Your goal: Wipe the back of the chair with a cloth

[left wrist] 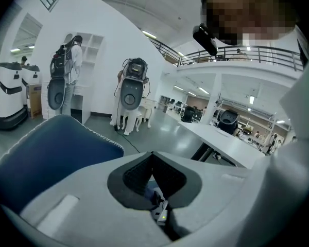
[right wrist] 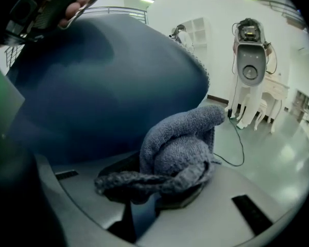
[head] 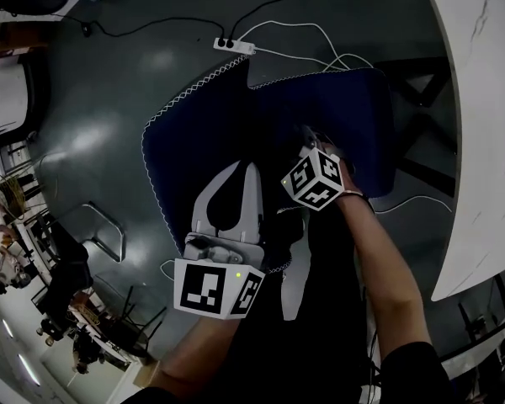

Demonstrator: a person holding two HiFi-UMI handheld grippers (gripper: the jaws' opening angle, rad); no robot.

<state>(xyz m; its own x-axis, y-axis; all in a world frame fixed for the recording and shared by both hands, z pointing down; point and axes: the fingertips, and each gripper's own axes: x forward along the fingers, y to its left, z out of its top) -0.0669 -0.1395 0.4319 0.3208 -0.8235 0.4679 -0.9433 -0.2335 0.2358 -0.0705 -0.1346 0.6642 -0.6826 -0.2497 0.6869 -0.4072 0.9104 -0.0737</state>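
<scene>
1. The left gripper (left wrist: 152,156) points to the far side, jaws pressed together with nothing between them; its marker cube (head: 215,289) sits near the person.
2. The left forearm (head: 198,352) comes up from the near edge, bare.
3. The right gripper (right wrist: 162,187) is clamped on a bunched grey cloth (right wrist: 180,148), which bulges above the jaws.
4. The right forearm (head: 387,263) stretches farther than the left, bare to a dark sleeve (head: 412,369), with the marker cube (head: 316,179) at the wrist.
</scene>
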